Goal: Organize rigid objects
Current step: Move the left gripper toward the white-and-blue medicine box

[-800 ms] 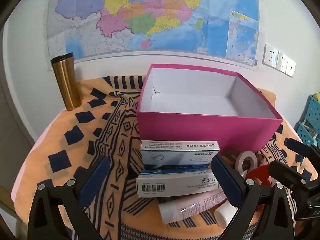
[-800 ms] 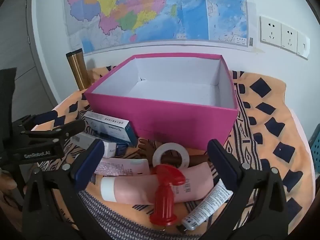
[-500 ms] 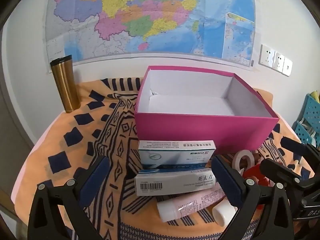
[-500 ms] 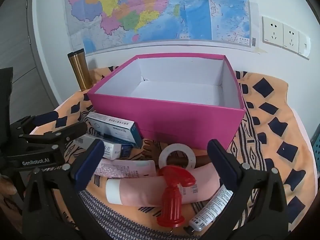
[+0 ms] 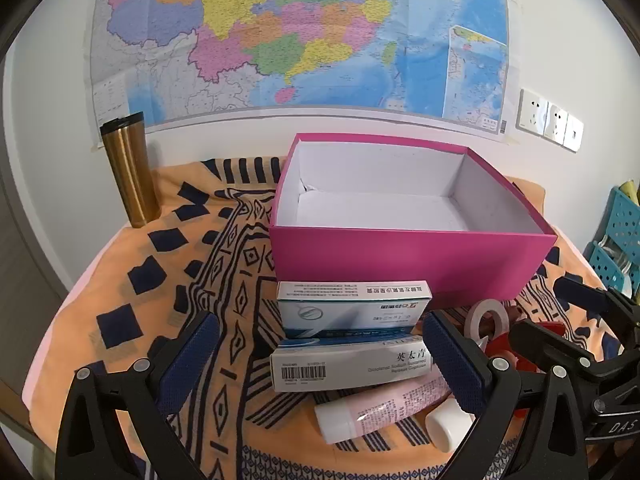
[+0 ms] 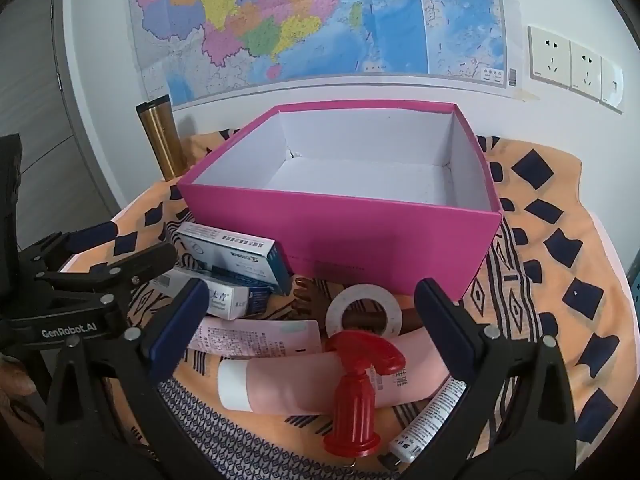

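Note:
An empty pink box (image 5: 412, 256) (image 6: 340, 232) stands on the patterned cloth. In front of it lie two stacked medicine cartons, a blue-white one (image 5: 354, 308) (image 6: 232, 256) over a white one (image 5: 352, 368) (image 6: 224, 298). Beside them are pink tubes (image 5: 380, 404) (image 6: 312, 388), a tape roll (image 5: 488, 318) (image 6: 362, 310), a red plastic hydrant-shaped piece (image 6: 358, 392) and a small white tube (image 6: 434, 420). My left gripper (image 5: 318, 364) is open around the cartons. My right gripper (image 6: 312, 320) is open above the tape roll and red piece.
A gold tumbler (image 5: 130, 168) (image 6: 162, 140) stands at the back left by the wall. A blue plastic basket (image 5: 616, 240) is at the far right. The table is round, with its cloth (image 5: 140, 280) hanging over the edges.
Both grippers have drawn back and up slightly; the objects sit lower and closer in each view. Nothing was taken hold of.

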Demonstrator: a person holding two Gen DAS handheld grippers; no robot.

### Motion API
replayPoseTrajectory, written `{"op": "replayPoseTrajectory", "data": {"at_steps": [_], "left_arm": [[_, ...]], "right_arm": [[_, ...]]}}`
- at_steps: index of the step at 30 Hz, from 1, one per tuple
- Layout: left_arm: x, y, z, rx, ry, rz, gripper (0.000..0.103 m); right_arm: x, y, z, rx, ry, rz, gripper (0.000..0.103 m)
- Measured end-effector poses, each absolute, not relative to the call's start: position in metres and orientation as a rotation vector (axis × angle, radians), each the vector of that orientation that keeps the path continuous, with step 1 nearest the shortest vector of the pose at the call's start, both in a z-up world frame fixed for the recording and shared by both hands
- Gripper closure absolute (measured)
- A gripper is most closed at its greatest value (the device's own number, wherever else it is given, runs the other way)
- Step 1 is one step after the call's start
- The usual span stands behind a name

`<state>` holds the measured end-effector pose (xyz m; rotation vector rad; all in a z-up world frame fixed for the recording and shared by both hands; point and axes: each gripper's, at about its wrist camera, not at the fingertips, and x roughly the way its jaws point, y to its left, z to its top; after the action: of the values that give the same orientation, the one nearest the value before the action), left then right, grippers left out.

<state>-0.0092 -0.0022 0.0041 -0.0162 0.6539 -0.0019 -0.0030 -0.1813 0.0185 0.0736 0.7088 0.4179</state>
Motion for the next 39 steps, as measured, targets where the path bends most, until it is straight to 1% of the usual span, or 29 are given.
{"op": "replayPoseTrajectory", "data": {"at_steps": [39], "left_arm": [[0.004, 0.014, -0.002, -0.06, 0.675, 0.003, 0.0]], "right_arm": [[0.007, -0.167, 0.018, 0.044, 0.728, 0.465, 0.0]]}}
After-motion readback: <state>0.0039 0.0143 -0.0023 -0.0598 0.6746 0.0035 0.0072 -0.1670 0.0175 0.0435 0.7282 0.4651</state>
